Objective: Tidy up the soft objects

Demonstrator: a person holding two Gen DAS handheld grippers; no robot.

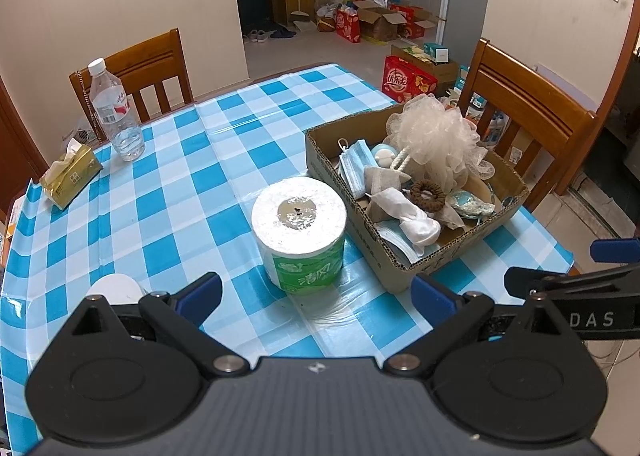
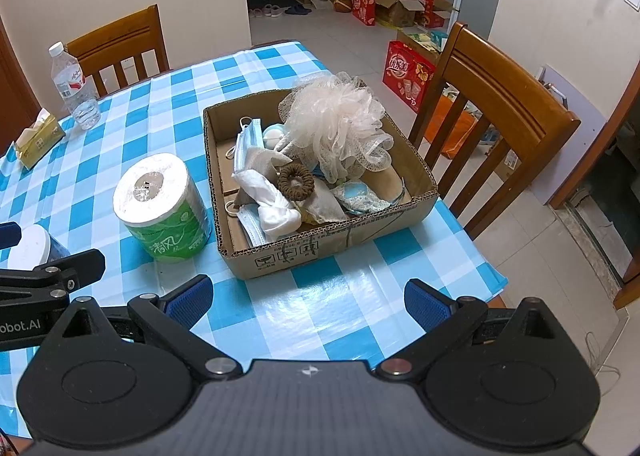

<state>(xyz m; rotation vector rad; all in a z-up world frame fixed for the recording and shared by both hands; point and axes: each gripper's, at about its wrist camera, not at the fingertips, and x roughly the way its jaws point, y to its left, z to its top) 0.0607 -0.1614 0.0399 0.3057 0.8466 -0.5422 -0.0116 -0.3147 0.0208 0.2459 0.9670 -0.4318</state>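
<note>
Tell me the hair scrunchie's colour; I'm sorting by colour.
Brown. The scrunchie lies in the cardboard box, clearest in the right wrist view.

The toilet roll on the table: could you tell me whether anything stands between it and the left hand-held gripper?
Nothing visible does. The toilet roll stands upright straight ahead of the open left hand-held gripper, with only bare tablecloth between them. The cardboard box sits to the roll's right, off that path.

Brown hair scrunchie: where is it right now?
In both wrist views the brown hair scrunchie lies inside the cardboard box, on the pile between the white cloth and the mesh bath pouf.
</note>
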